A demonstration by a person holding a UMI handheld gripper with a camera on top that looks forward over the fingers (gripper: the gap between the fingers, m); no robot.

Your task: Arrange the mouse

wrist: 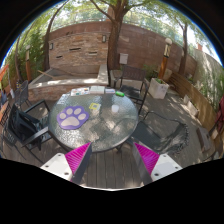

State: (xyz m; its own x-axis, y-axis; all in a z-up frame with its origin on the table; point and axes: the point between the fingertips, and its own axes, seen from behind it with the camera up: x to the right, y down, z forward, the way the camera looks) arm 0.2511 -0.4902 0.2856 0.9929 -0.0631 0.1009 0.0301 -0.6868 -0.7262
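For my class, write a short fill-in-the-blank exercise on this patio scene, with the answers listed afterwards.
1. The mat on the round table shows a purple ____ print.
2. The gripper has its fingers ____, holding nothing.
3. Behind the table stands a ____ wall.
4. The table stands ____ the fingers.

Answers: paw; open; brick; beyond

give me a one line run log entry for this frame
fingers open, empty | short of round table | paw-print mat on table | mouse not discernible

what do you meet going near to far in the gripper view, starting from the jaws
gripper with its jaws open and nothing between them → round glass table → purple paw-print mat on it → small white things at the table's far edge → brick wall
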